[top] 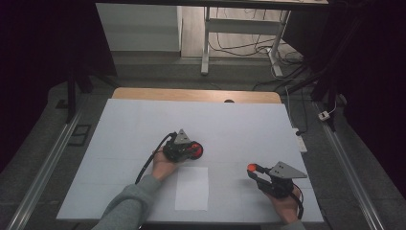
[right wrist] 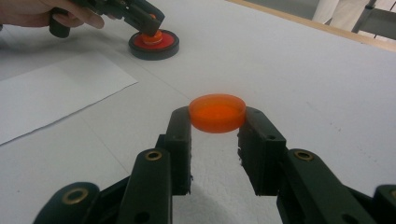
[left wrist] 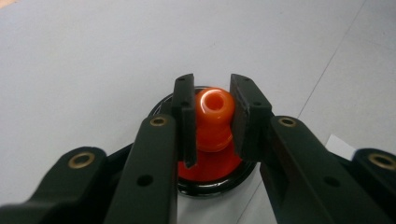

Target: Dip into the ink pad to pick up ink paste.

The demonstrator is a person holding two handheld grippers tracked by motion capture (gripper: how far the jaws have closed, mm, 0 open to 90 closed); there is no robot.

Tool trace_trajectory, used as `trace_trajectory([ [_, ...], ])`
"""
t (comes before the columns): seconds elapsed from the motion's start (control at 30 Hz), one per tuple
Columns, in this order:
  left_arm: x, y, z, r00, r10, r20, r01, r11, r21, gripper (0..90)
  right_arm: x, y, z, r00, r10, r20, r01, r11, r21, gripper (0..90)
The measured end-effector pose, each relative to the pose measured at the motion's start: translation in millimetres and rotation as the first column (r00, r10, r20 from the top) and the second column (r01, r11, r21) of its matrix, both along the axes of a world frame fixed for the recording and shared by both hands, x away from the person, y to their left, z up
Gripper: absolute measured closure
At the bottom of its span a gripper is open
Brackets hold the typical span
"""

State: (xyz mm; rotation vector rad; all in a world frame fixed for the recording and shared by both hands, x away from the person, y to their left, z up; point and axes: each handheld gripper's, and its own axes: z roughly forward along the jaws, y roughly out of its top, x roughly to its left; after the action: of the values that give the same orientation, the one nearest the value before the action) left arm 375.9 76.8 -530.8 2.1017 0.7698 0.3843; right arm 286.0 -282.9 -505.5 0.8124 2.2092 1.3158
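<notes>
Left gripper (top: 184,149): jaws clamped on the orange knob (left wrist: 214,112), one pad on each side of its rounded head, seen in the left gripper view.
Orange knob: stands upright in the middle of a red insert (left wrist: 210,169) inside a round black base (right wrist: 154,47); base rests on the white table (top: 143,124) just beyond the sheet of paper (top: 192,188).
Right gripper (right wrist: 217,126): jaws clenched on the rim of an orange disc (right wrist: 217,112), held level, apparently just clear of the table, well apart from the base.
Step, as judged: knob being seated in or drawn from the base; disc waiting its turn.
Risk 1: pads sit on a curved, glossy head; a pull off the vertical could make the knob slip or tilt out.
Risk 2: nothing holds the base down; a tight fit could lift or drag it with the knob.
Risk 3: disc gripped only at its edge near the jaw tips; a wrist roll could flip it free.
</notes>
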Motion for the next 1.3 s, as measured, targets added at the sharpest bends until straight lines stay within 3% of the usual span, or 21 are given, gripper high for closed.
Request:
trace_trajectory([
  [0.23, -0.4, 3.0, -3.2, 1.0000, -0.001, 0.004, 0.001, 0.9995, -0.032, 73.6, -0.2, 0.8, -0.1, 1.0000, 0.004, -0.006, -0.004, 1.000, 0.005, 64.8],
  [0.47, -2.1, 1.1, -2.8, 0.9998, 0.001, 0.018, -0.001, 0.9999, -0.013, 73.6, -0.1, -0.2, 0.3, 1.0000, 0.000, -0.007, 0.000, 1.000, 0.012, 64.8],
  [1.03, -0.7, 2.4, -2.9, 1.0000, 0.004, -0.002, -0.004, 0.9996, -0.029, 73.7, 2.1, -2.5, 0.8, 0.9998, 0.000, -0.017, 0.000, 1.000, 0.030, 64.8],
  [1.17, -1.0, 0.4, -0.8, 0.9999, 0.011, -0.001, -0.011, 0.9998, -0.014, 73.5, 1.9, -1.8, 1.6, 0.9999, 0.001, -0.014, 0.000, 0.999, 0.032, 64.8],
  [1.23, -2.3, -1.9, 2.8, 0.9998, 0.014, 0.014, -0.014, 0.9998, 0.014, 73.3, 2.0, -2.0, 2.2, 0.9999, -0.001, -0.012, 0.001, 0.999, 0.035, 64.8],
  [1.3, -3.7, 2.2, 13.7, 0.9991, 0.021, 0.038, -0.019, 0.9992, -0.036, 73.3, 2.4, -2.6, 2.7, 1.0000, -0.003, -0.008, 0.004, 0.999, 0.033, 64.8],
])
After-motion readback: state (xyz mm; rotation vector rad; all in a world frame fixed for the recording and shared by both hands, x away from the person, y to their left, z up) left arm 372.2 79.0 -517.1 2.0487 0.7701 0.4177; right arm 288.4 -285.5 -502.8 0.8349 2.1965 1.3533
